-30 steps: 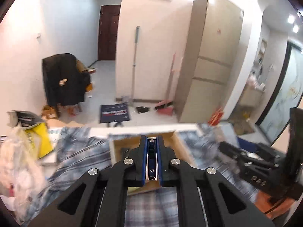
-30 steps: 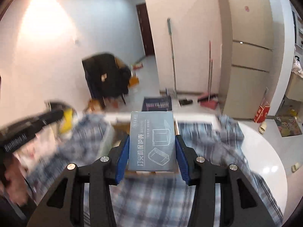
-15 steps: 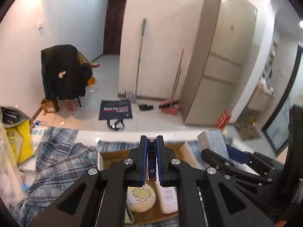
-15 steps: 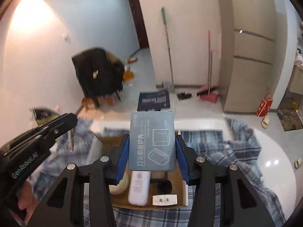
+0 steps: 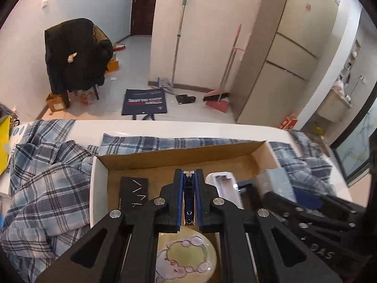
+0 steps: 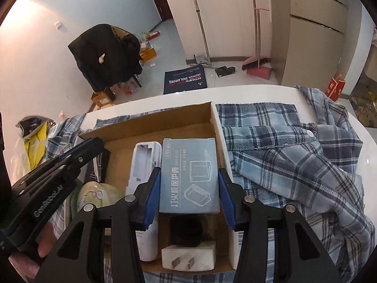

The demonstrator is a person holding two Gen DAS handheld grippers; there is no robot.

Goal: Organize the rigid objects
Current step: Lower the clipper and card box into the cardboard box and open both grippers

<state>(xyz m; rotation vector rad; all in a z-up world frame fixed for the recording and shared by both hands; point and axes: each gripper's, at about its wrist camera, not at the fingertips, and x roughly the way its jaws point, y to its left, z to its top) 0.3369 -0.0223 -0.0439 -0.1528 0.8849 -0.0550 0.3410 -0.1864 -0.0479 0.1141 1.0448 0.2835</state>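
Left gripper (image 5: 189,197) clamps a slim blue-and-silver nail clipper (image 5: 189,202) at frame centre. Right gripper (image 6: 189,188) grips a pale blue printed carton (image 6: 188,176) above the open brown cardboard tray (image 6: 150,122).

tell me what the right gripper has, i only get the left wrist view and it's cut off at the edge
observer: The right gripper is shut on a flat grey-blue cardboard packet printed with line drawings, above the open brown cardboard box.
operator: anything in the box's near corner
observer: A white plastic plug adapter with two metal prongs lies there.
operator: and right under the packet
observer: A black object sits on the box floor, just beyond the adapter, too shadowed to identify.
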